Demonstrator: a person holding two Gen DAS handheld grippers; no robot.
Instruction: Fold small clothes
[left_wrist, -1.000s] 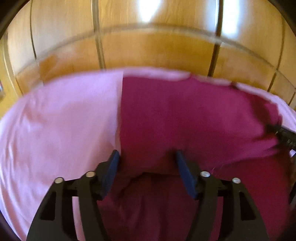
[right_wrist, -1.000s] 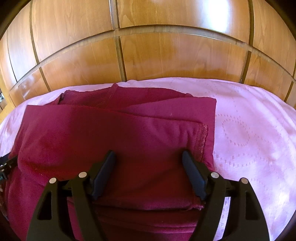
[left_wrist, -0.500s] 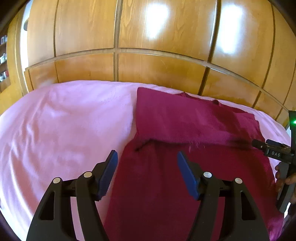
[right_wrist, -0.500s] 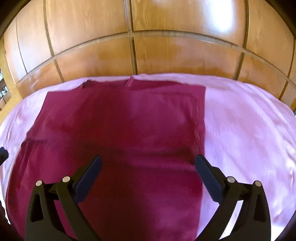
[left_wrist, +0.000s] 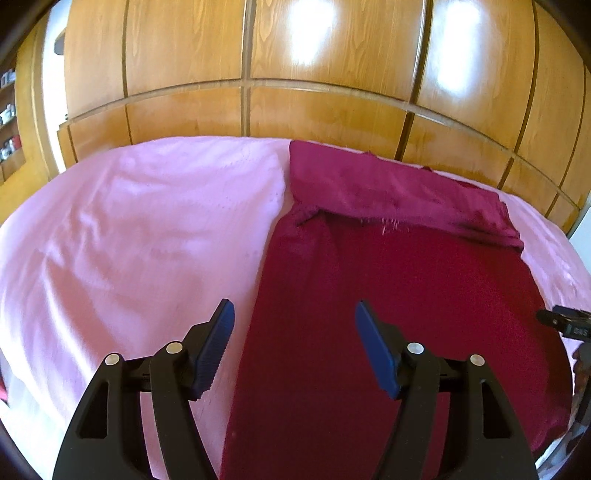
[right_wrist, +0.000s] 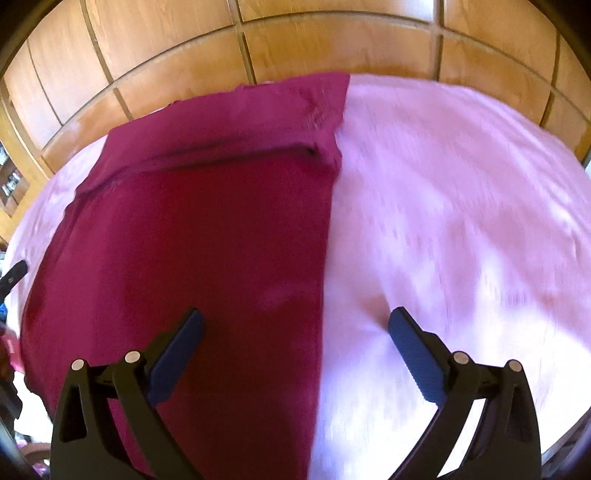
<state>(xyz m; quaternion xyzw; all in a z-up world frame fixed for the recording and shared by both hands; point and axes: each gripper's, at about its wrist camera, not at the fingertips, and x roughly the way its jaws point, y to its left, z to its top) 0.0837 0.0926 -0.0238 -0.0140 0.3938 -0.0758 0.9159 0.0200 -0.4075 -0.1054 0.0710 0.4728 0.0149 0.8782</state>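
Garment (left_wrist: 388, 314) frayed fold-edge sharp left view; right view blurred.

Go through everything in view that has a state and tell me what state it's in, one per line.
Maroon garment: lying flat on the bed, its far end folded over onto itself, held by neither gripper.
Left gripper: open, holding nothing, straddling the garment's left edge.
Right gripper: open wide, holding nothing, straddling the garment's right edge.
Pink bedsheet: spread out, lightly wrinkled.
Wooden wardrobe doors: closed.
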